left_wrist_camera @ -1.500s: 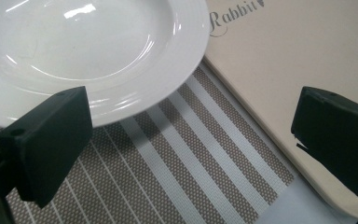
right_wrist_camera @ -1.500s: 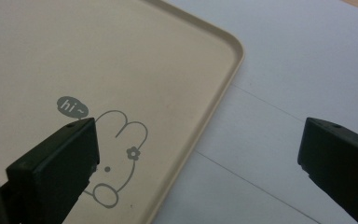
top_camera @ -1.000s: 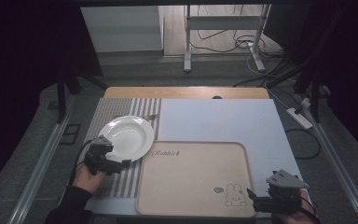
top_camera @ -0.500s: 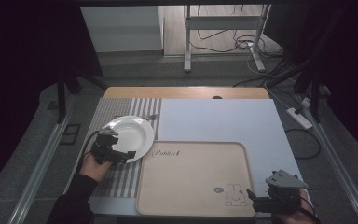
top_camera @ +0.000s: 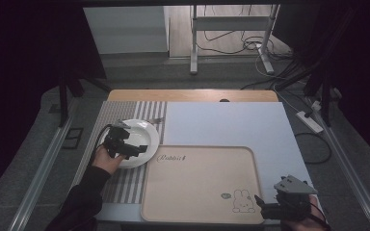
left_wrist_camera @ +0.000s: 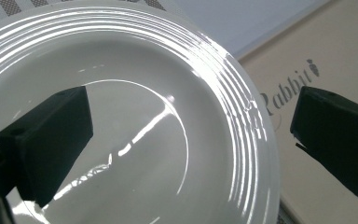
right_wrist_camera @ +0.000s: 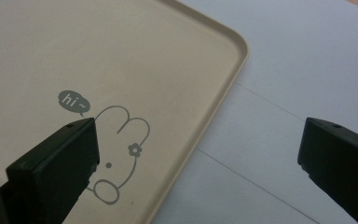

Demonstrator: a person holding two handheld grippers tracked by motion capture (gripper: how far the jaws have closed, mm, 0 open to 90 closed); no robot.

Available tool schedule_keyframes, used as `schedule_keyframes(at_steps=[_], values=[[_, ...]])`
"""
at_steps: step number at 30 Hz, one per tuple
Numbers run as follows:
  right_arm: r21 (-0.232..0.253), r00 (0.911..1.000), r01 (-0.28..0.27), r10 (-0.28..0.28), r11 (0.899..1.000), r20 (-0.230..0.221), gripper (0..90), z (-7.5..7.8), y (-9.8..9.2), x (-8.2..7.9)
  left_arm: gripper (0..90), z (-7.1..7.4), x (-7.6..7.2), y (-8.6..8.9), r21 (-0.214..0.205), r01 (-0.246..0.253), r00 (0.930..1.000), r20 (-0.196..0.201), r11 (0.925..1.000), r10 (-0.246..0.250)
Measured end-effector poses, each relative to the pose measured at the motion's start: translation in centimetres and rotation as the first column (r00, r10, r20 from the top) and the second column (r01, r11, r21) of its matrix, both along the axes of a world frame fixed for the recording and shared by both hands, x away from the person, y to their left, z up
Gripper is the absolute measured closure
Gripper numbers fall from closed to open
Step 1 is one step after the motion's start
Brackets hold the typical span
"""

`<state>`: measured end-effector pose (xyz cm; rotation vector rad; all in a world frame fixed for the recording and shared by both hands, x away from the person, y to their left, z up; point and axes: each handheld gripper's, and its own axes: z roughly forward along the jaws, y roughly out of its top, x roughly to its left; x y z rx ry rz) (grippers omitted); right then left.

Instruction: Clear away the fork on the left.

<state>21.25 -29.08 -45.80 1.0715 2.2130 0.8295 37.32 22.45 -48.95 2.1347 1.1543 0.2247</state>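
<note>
A white ribbed plate lies on the striped placemat at the left. My left gripper hovers open over the plate's near right rim, one jaw above the plate's well, the other beyond the rim over the tray. A beige tray with a rabbit drawing and "Rabbit" lettering lies in front. My right gripper stands open at the tray's near right corner, straddling its rim, with nothing between the jaws.
A pale blue mat covers the table's right and middle, over a wooden tabletop. A utensil lies beside the plate's far edge. Cables and a stand's legs are on the floor behind.
My left gripper has moved forward and to the right, from beside the plate's near left edge to over its near right rim. The right gripper has stayed put.
</note>
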Motion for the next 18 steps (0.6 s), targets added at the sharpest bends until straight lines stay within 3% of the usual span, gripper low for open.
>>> schedule_keyframes(at_steps=[18], values=[[-0.004,1.0,-0.006,0.006,1.0,-0.002,0.0,0.0,0.1,0.0,0.0,-0.6,3.5,-0.8,0.021,0.005,0.9999,-0.015,0.9998,-0.004]])
